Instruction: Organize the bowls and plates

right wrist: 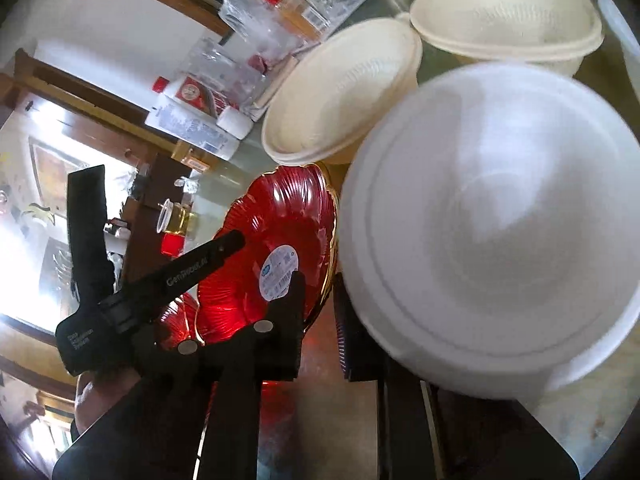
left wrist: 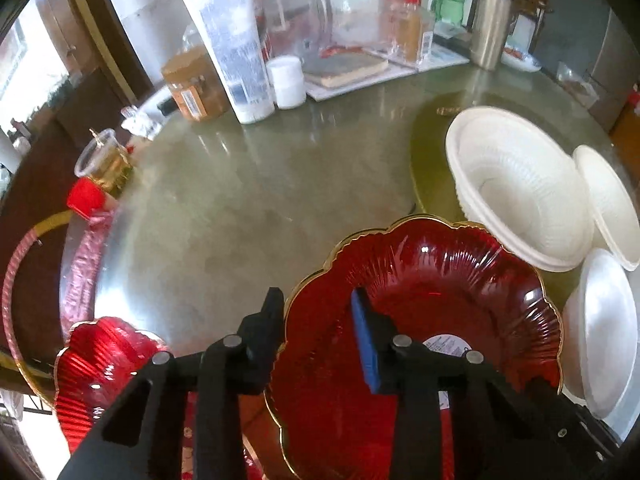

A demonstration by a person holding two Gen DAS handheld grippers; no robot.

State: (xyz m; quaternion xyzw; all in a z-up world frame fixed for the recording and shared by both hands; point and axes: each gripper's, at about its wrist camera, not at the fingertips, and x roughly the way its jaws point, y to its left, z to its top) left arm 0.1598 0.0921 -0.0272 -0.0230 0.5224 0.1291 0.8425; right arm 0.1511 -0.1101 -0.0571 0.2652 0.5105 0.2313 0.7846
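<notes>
A red scalloped plate (left wrist: 440, 304) with a gold rim lies at the near edge of the green glass table (left wrist: 240, 200). My left gripper (left wrist: 316, 308) is shut on its left rim: the black finger presses outside and the blue pad presses the inner wall. The right wrist view shows the same red plate (right wrist: 276, 220) with the left gripper's fingers (right wrist: 208, 258) across it. My right gripper (right wrist: 320, 296) is shut on the left rim of a tilted, blurred white foam bowl (right wrist: 492, 220); the bowl hides most of one finger. That white bowl (left wrist: 604, 332) stands on edge at the right.
Two cream bowls (left wrist: 516, 192) (left wrist: 608, 204) sit right of centre, behind the plate. A smaller red plate (left wrist: 100, 364) lies at the near left. Along the back stand a white tube (left wrist: 236, 48), a brown jar (left wrist: 192, 84) and a steel flask (left wrist: 490, 20). A plastic cup (left wrist: 98, 156) is at the left.
</notes>
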